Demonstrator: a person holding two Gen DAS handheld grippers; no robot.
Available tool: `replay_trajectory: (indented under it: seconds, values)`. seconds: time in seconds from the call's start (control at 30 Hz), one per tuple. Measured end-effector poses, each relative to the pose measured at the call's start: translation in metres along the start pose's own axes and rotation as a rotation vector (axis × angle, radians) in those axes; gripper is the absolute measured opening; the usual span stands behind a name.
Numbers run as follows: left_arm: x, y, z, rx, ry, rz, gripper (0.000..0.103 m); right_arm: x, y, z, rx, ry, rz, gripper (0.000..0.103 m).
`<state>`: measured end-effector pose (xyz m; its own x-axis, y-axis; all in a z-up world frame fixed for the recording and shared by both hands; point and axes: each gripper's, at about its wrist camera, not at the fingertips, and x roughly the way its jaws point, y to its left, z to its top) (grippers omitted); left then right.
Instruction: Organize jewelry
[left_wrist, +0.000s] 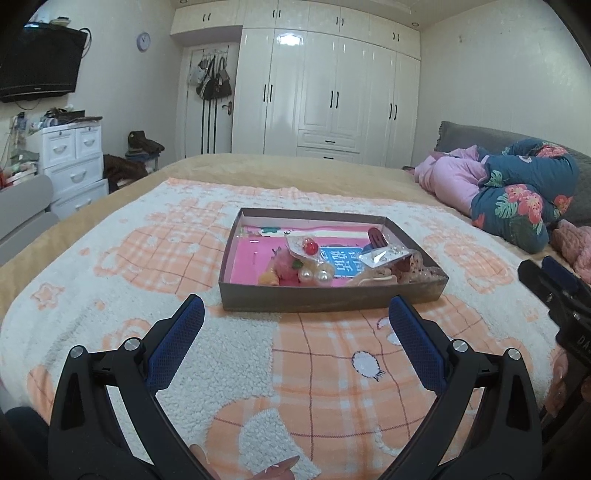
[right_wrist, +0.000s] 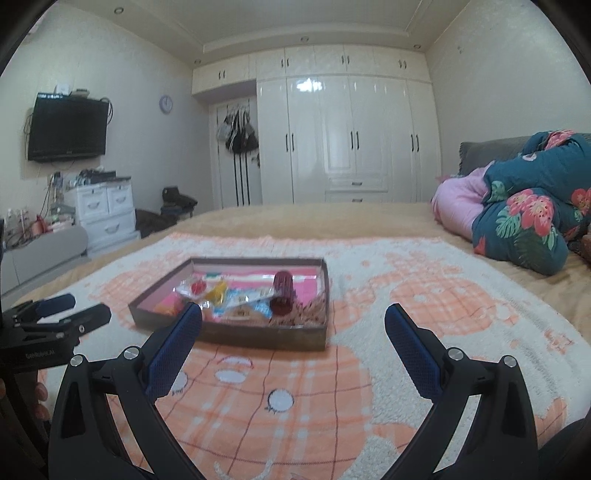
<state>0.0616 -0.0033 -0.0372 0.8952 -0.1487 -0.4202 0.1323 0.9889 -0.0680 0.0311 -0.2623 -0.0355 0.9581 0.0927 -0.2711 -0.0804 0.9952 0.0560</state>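
shallow brown tray (left_wrist: 317, 300), pink-lined, lies flat on the blanket, holding pearl earrings (left_wrist: 314, 275), a red bead (left_wrist: 309, 246) and packets.

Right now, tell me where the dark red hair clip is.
In the right wrist view the dark red hair clip lies in the tray, toward its right side, beside clear packets, on the blanket.

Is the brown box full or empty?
Partly full: the box holds pearls, a red bead and other trinkets, with pink floor showing.
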Motion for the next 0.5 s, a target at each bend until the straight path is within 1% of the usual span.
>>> replay_trajectory:
  seconds: [0.07,0.2,0.5]
  values:
    - [0.0005,0.0000,-0.0003,0.002,-0.001,0.005,0.092,-0.0004,-0.0014,-0.0011,-0.004,-0.005,-0.004,0.097]
    - [0.0005,0.0008,-0.0004,-0.001,-0.002,0.008,0.092,0.0035,-0.0010,-0.0040,-0.006,0.015,-0.008,0.097]
    - [0.0000,0.0008,-0.0003,-0.001,-0.005,0.010,0.092,0.0040,0.0010,-0.0050,-0.010,0.013,-0.010,0.097]
